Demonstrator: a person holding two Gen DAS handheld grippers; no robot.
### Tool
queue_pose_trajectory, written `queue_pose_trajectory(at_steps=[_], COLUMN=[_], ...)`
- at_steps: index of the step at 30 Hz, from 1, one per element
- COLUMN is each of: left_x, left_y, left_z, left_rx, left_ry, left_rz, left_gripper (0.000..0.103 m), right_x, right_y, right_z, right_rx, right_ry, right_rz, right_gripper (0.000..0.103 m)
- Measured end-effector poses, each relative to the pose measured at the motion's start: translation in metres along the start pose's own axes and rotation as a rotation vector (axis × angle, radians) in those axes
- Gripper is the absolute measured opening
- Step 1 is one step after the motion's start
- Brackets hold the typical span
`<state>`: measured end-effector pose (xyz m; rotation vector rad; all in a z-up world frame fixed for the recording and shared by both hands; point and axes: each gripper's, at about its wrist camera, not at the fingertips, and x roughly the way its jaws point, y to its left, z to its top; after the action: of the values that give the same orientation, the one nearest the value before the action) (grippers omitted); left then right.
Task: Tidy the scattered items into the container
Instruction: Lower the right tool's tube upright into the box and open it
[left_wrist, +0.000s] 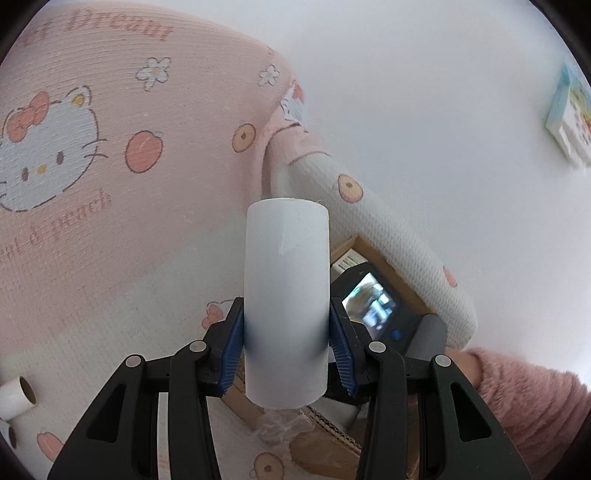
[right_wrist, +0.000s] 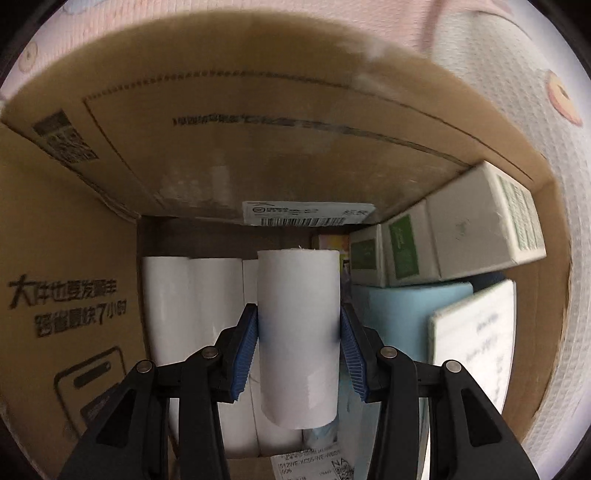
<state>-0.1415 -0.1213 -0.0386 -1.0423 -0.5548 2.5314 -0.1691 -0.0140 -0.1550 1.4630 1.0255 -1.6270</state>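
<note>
The right gripper (right_wrist: 298, 345) is down inside the box (right_wrist: 66, 258), its blue pads (right_wrist: 245, 354) clenched on a white roll (right_wrist: 298, 332) held upright. Past it, at about eleven o'clock, more rolls (right_wrist: 192, 306) already stand in a row against the left wall. Over at two o'clock sit small green-labelled cartons (right_wrist: 402, 251), with a pale blue pack (right_wrist: 406, 314) under them and a white card (right_wrist: 476, 339) leaning at three o'clock.

The left gripper (left_wrist: 286, 345) is outside, above a pink cartoon cloth (left_wrist: 110, 147), also gripping a white paper roll (left_wrist: 286, 295) between its pads. In that view the box edge (left_wrist: 373, 254) peeks out at about four o'clock, with the other gripper's little screen there too. Two spare rolls (left_wrist: 16, 397) lie on the cloth at nine o'clock, and a small booklet (left_wrist: 570, 122) lies far off at two o'clock.

The step in hand looks like seating the right roll beside its row. I'd lower it straight, keeping it upright, into the gap between the standing rolls and the blue pack, and only let go once its base rests on something; released high, it could tip onto the cartons. Pull the fingers straight back out so they don't knock the neighbours. The left roll should wait clear of the opening until the right hand is out.
</note>
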Motion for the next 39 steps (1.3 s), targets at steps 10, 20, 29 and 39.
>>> queue_pose_trajectory(at_steps=[10, 20, 29, 39], left_x=[0.006, 0.016, 0.023, 0.021], left_y=[0.004, -0.010, -0.016, -0.021], left_z=[0.001, -0.006, -0.009, -0.014], left_rx=[-0.023, 0.003, 0.019, 0.041], left_ry=[0.024, 0.046, 0.063, 0.085], left_rz=[-0.014, -0.013, 0.000, 0.012], left_gripper=[0.047, 0.047, 0.047, 0.047], right_x=[0.002, -0.004, 0.038, 0.051], right_y=[-0.006, -0.012, -0.041, -0.057], right_z=[-0.001, -0.006, -0.005, -0.011], right_rx=[-0.027, -0.082, -0.009, 0.009], right_ry=[0.021, -0.042, 0.091, 0.220], right_rz=[-0.047, -0.001, -0.060, -0.032], right_gripper=[0.041, 0.014, 0.012, 0.012])
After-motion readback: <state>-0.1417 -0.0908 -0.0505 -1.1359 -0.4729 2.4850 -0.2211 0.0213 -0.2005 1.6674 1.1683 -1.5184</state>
